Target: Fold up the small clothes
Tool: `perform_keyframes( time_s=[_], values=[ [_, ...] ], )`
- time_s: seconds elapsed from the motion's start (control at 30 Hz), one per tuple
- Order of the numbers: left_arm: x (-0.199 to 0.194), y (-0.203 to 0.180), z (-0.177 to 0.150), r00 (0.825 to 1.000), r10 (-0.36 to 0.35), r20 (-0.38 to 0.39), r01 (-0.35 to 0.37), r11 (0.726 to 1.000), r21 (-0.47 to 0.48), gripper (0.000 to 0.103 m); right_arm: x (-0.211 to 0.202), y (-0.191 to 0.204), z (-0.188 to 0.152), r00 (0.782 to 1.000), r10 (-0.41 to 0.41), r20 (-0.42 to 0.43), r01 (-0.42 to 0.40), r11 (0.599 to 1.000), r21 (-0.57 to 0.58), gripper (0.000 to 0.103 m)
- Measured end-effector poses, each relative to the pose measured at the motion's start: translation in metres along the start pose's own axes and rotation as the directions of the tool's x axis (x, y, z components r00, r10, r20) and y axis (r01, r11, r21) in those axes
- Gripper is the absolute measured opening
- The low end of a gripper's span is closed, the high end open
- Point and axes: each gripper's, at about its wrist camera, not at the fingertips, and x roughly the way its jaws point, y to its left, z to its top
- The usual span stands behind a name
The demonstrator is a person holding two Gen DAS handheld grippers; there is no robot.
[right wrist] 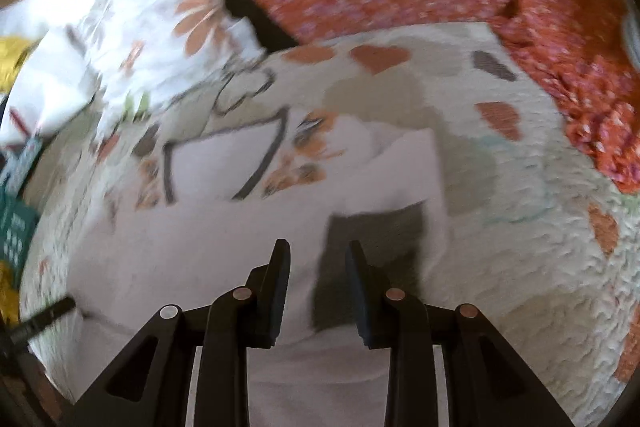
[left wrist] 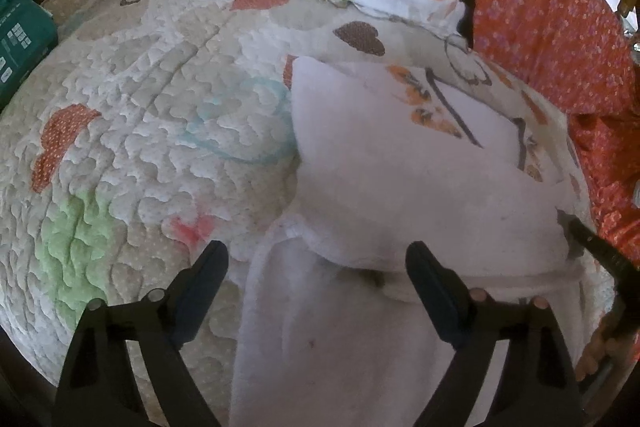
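Soft matt white cloth garment [left wrist: 400,195] lies on puckered quilted bedspread [left wrist: 152,115].

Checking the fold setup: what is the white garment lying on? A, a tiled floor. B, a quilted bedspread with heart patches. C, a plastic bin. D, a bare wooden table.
B: the garment lies on the quilt, whose stitched surface with heart patches shows around it in both views.

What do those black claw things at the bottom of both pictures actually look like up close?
Each is a matte black plastic gripper with two flat, blade-like fingers on angular struts with triangular cut-outs. Round metal pins mark the joints: silvery to coppery. That goes for the left gripper and the right gripper alike. No cables or markings show.
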Motion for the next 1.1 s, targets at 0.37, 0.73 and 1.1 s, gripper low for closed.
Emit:
perform_keyframes(
  time_s=[0.37, 0.73, 1.1],
  values=[
    [0.002, 0.009, -0.004, 0.999, 0.007, -0.032, -0.007, 1.000, -0.006, 0.089, 0.021, 0.011, -0.012, 0.996, -0.036, -0.081, 0.034, 0.999, -0.028, 0.032],
    [0.004, 0.009, -0.011, 0.999, 0.025, -0.044, -0.024, 1.000, 0.012, 0.089, 0.019, 0.013, -0.014, 0.993, -0.072, -0.094, 0.068, 0.996, -0.052, 0.040],
    [-0.015, 0.024, -0.019, 1.000, 0.023, -0.012, -0.023, 1.000, -0.001, 0.089, -0.007, 0.002, -0.021, 0.996, -0.082, -0.042, 0.082, 0.997, -0.002, 0.044]
  ],
)
